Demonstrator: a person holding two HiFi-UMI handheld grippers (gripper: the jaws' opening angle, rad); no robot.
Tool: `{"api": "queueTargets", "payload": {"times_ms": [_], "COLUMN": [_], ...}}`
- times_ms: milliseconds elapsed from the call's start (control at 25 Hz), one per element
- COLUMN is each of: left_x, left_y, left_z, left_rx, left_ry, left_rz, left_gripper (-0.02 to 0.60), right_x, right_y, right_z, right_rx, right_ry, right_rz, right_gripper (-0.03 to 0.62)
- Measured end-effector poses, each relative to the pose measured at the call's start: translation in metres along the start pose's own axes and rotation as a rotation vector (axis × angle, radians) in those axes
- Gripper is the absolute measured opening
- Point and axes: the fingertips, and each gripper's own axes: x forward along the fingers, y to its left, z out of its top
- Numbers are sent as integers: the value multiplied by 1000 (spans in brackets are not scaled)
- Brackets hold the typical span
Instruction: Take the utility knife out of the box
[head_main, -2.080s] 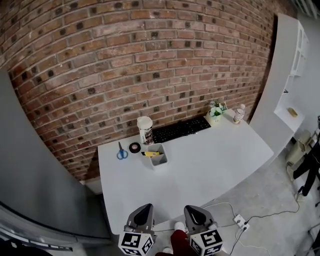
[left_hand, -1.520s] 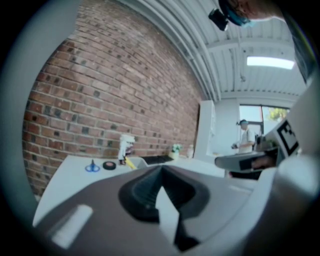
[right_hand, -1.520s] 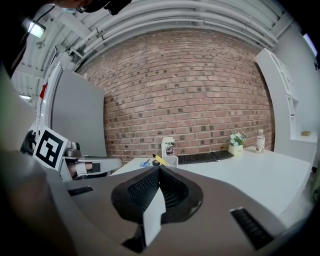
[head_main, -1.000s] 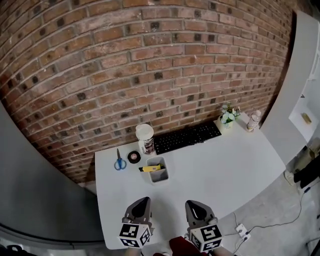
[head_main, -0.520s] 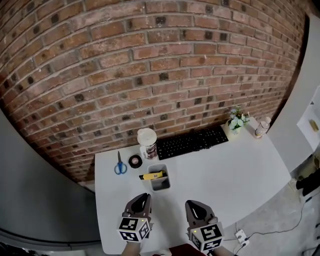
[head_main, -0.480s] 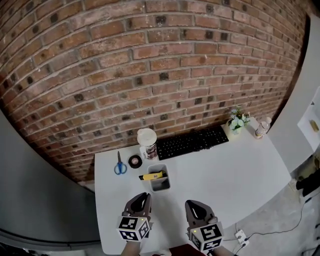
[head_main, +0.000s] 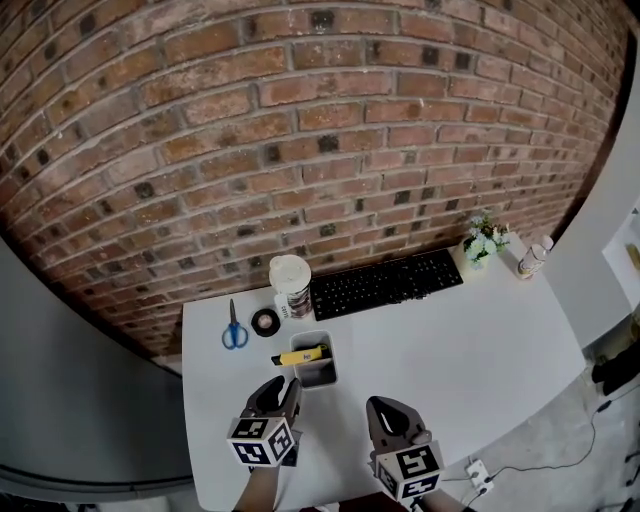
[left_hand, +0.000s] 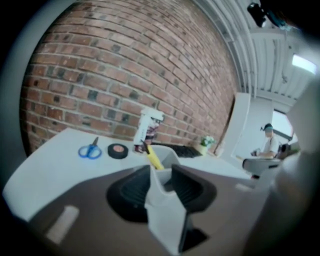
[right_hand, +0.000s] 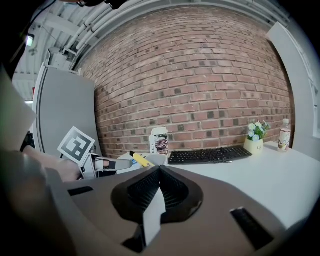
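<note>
The utility knife (head_main: 299, 355) lies slanted in the grey box (head_main: 318, 376) on the desk (head_main: 460, 340), with its yellow end over the left rim. The left gripper (head_main: 284, 384) has advanced to just short of the box. Its jaws, together a second ago, are opening and grip nothing. The right gripper (head_main: 384, 406) remains closed and empty.
</note>
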Motion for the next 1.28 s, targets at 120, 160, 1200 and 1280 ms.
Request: {"api": "queueTargets", "payload": {"times_ms": [120,160,1200,1280], "left_x": [11,15,63,63], "left_y": [3,4,18,18], "left_z": [-2,-3,13,12], "left_rx": [-32,-38,-70,-67], "left_ry": [9,11,24,29], "left_rz": [5,8,82,84], "left_gripper": [130,135,111,110], "right_x": [6,8,32,33], "right_y": [-8,-10,-41,-41], "right_z": [-3,-4,-21,-20], "right_rx": [-4,-4,21,21], "right_ry": [4,4,64,65], "right_rz": [-8,-11,7,6], "right_gripper": [8,8,8,8]}}
